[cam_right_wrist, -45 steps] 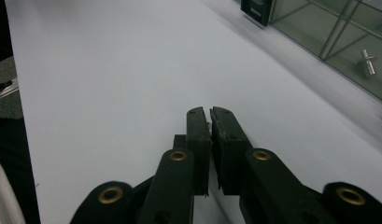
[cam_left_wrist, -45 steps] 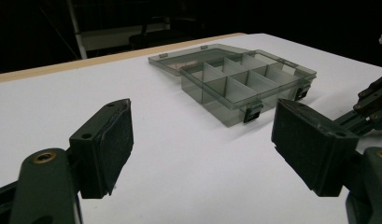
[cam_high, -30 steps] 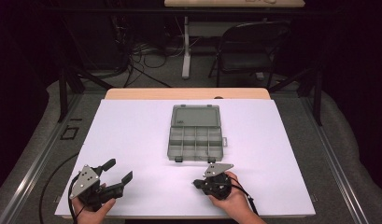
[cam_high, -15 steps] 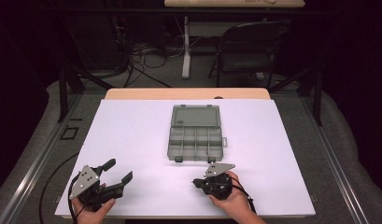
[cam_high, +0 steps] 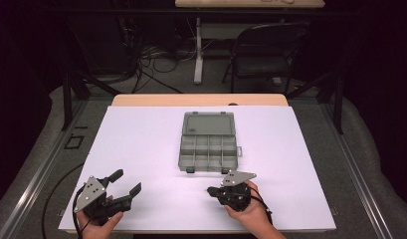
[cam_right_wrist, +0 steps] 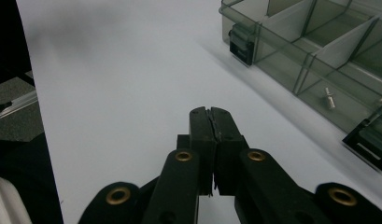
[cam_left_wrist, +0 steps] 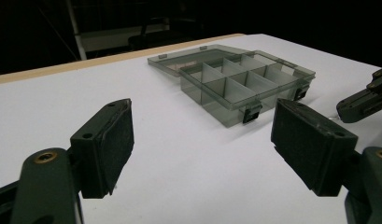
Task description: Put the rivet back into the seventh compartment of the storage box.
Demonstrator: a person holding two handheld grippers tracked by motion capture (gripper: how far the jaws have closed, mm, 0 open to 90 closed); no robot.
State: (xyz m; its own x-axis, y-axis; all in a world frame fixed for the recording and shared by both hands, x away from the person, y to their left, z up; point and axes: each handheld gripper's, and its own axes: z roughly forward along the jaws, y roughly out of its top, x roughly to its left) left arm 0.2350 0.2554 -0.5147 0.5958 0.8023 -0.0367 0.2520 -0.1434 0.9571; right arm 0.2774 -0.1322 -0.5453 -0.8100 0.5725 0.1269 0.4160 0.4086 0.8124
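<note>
I am holding my closed, empty right gripper [cam_high: 214, 190] nearest the open organizer box [cam_high: 209, 150], lying just beyond it; left gripper [cam_high: 126, 182] gaping wide, empty

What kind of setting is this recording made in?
Probably a lab or workshop recording station: a white-covered table with a compartment box, loose cables on the floor, and a folding chair behind.

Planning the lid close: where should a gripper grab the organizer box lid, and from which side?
Grip the lid's free far edge, coming from the far side of the box. It lies flat and open behind the compartments, hinged along their back wall, so probably only that edge can swing up.
</note>
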